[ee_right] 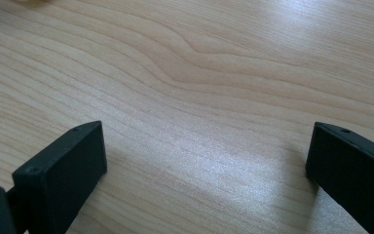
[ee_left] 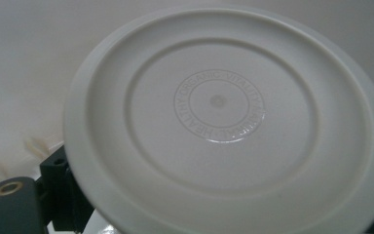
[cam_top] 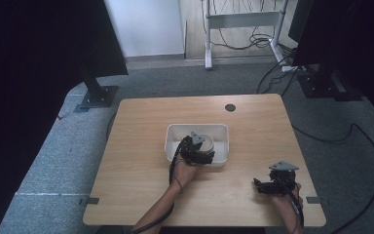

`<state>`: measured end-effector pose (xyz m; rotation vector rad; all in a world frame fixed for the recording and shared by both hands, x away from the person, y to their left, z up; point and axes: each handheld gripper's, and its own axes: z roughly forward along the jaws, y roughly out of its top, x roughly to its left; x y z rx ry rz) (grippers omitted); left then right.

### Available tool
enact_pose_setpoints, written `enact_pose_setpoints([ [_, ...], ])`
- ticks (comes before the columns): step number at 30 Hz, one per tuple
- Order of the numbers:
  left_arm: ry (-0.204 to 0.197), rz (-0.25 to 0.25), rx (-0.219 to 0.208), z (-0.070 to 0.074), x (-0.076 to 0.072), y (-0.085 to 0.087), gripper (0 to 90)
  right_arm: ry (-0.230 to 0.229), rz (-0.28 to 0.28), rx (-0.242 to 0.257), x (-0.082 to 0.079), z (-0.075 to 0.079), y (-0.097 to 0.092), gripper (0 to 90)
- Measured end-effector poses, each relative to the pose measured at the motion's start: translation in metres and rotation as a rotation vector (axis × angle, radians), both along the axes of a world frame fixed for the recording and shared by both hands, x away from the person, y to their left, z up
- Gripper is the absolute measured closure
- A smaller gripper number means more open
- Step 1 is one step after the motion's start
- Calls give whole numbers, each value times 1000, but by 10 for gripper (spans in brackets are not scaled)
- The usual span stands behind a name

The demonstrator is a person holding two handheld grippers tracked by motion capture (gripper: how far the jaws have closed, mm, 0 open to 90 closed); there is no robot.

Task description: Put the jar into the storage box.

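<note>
Forearms enter from the bottom edge of the high view, each hand carrying a tool; the left hand (cam_top: 184,171) reaches forward to a white tub (cam_top: 221,130) at the middle of the wooden tabletop (cam_top: 141,146), and the left tool (cam_top: 198,149) is down inside that tub, over its near wall; a round white piece (cam_top: 205,142) lies in the tub right at the tool's tip; in the left tool view that same piece is a white disc (ee_left: 219,112) with raised concentric rings and embossed lettering around its centre, set very close to the lens and tilted, with the pale tub wall behind it; one black jaw shows at the lower left, tucked against the disc's rim, the other jaw is hidden at the frame's right edge, so whether the tool grips the disc or merely touches it I cannot tell; the right hand (cam_top: 283,199) sits near the tabletop's right front corner, well apart from the tub, holding the right tool (cam_top: 258,184) low over bare wood with its tips pointing toward the left; in the right tool view its two black jaws stand wide apart with nothing between them, close above the wood grain (ee_right: 199,97); a dark round hole (cam_top: 230,107) marks the tabletop near its far edge; grey carpet (cam_top: 53,156) surrounds the tabletop, with black cables (cam_top: 365,141) trailing on the right.
</note>
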<state>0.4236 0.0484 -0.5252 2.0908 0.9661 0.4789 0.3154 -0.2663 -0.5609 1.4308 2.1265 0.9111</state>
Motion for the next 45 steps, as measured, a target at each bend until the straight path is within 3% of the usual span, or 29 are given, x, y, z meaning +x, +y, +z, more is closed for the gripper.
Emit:
enact_pose_setpoints([
  [8,-9,1,12,1,1,0,58,0,0,0,0,0,0,7],
  [13,-15,6,-5,4,0,2,32,0,0,0,0,0,0,7],
  [31,-64,-31,-6,16,-14,9,35,0,2,0,0,0,0,7],
  [45,-69,-56,-36,29,-23,21,44,0,3,0,0,0,0,7],
])
